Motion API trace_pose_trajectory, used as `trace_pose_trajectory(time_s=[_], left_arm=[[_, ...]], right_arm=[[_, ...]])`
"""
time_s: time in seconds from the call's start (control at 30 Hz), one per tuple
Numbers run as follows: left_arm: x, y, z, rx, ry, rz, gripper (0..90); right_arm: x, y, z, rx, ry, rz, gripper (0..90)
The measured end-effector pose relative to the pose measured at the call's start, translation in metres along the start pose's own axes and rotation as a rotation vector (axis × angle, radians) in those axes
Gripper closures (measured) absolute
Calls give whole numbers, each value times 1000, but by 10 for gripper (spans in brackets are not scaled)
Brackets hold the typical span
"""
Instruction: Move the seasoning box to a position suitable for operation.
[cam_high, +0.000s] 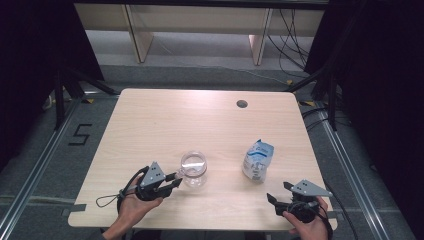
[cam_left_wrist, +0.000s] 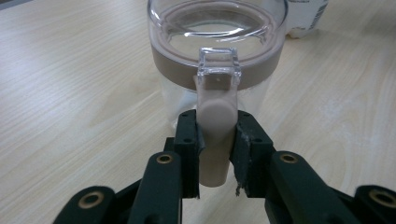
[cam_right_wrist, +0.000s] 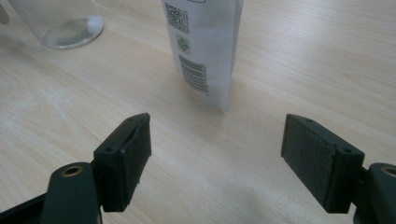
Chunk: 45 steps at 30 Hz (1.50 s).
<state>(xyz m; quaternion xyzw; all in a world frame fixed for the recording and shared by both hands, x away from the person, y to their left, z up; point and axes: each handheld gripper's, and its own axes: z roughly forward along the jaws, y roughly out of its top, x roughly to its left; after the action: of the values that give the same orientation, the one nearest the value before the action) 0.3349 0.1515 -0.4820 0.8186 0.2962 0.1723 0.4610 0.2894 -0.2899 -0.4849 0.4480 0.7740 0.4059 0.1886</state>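
Note:
A clear plastic jar (cam_high: 193, 169) with a beige collar and a beige handle (cam_left_wrist: 215, 135) stands on the wooden table (cam_high: 150, 125) near the front. My left gripper (cam_high: 178, 179) comes at it from the left and is shut on that handle, with both pads pressed against its sides (cam_left_wrist: 215, 149). To the right stands a white and blue pouch (cam_high: 258, 160), upright, with barcodes on it (cam_right_wrist: 205, 46). My right gripper (cam_high: 278, 191) rests near the table's front right corner, open (cam_right_wrist: 217, 158), its jaws wide apart and aimed at the pouch with bare table between them.
A dark round cable hole (cam_high: 242, 104) sits near the table's far edge. Cables lie on the floor beyond the table on the right. The jar's base (cam_right_wrist: 60, 21) is in the upper left of the right gripper view.

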Motion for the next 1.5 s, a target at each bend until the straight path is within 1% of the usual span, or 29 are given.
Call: trace_pose_trajectory(time_s=[0.07, 0.17, 0.23, 0.3, 0.33, 0.37, 0.4, 0.43, 0.47, 0.5, 0.57, 0.67, 0.7, 0.73, 0.77, 0.8, 0.83, 0.87, 0.9, 1.0, 1.17, 1.2, 1.23, 1.3, 1.33, 1.4, 1.43, 1.47, 1.5], left_arm=[[-1, 0, 0, -6, -9, -5, 731], [-3, 0, 1, -10, -33, 12, 731], [-5, 1, 1, -2, -47, 16, 731], [-7, 0, 2, -15, -48, 11, 732], [-9, 1, 3, -11, -66, 26, 731], [-9, 1, 3, -11, -66, 26, 732], [-10, 2, 4, -10, -95, 27, 732], [-10, 2, 4, -6, -93, 44, 731], [-11, 3, 5, -3, -110, 44, 731], [-12, 3, 5, -3, -115, 50, 732], [-14, 4, 7, -2, -135, 66, 732], [-17, 6, 10, -8, -173, 88, 731], [-17, 6, 10, -2, -180, 94, 731], [-20, 7, 11, -9, -181, 79, 731], [-21, 7, 12, -7, -185, 81, 731], [-21, 8, 13, -11, -192, 95, 731], [-22, 9, 13, 1, -186, 92, 731], [-23, 9, 15, -9, -204, 93, 731], [-23, 10, 15, -5, -208, 100, 731], [-24, 12, 18, -2, -235, 115, 731], [-25, 13, 19, 3, -249, 123, 730], [-24, 14, 20, 6, -269, 129, 730], [-23, 14, 21, -1, -277, 151, 730], [-23, 15, 21, 2, -278, 155, 730], [-24, 14, 22, 1, -281, 138, 730], [-23, 15, 22, 1, -280, 152, 729], [-23, 15, 22, 1, -288, 147, 729], [-20, 16, 22, 9, -279, 179, 729], [-22, 15, 23, 4, -270, 142, 728]], right_arm=[[0, 0, 0, 0, 1, 0, 253], [-1, 0, 0, -6, -4, -10, 253], [0, 0, 0, 0, 0, -1, 253], [0, 0, 0, 1, 0, 0, 253], [-1, 0, 0, -10, -10, -16, 253], [-1, 0, 0, -10, -10, -16, 253], [-1, 0, 1, -12, -10, -14, 253], [0, 0, 0, -3, -5, 0, 253], [-1, 0, 0, -4, -7, -12, 253], [-1, 0, 0, 2, -3, -2, 253], [-2, 0, 0, -9, -11, -16, 253], [0, 0, 0, -4, -6, 0, 253], [0, 0, 0, -2, -6, 4, 253], [1, -1, -1, 6, -9, 23, 253], [-1, 0, 0, 3, -5, 5, 253], [1, -1, -1, 9, -8, 23, 253], [-1, 0, 0, 6, -4, 3, 253], [-3, 0, 1, -3, -1, -20, 253], [-3, 0, 1, -7, -4, -28, 253], [-3, 0, 1, -4, -1, -19, 253], [-3, -1, 1, -1, -2, -17, 253], [-4, -1, 1, -1, -1, -17, 253], [-3, -1, 1, -1, -2, -16, 253], [-3, -1, 1, 2, -2, -17, 253], [-3, -1, 2, 2, -1, -16, 253], [-3, -1, 2, 2, -1, -16, 253], [-3, -1, 2, 2, -2, -16, 253], [-3, -1, 2, 2, -1, -16, 253], [-3, -1, 1, 1, -2, -16, 253]])
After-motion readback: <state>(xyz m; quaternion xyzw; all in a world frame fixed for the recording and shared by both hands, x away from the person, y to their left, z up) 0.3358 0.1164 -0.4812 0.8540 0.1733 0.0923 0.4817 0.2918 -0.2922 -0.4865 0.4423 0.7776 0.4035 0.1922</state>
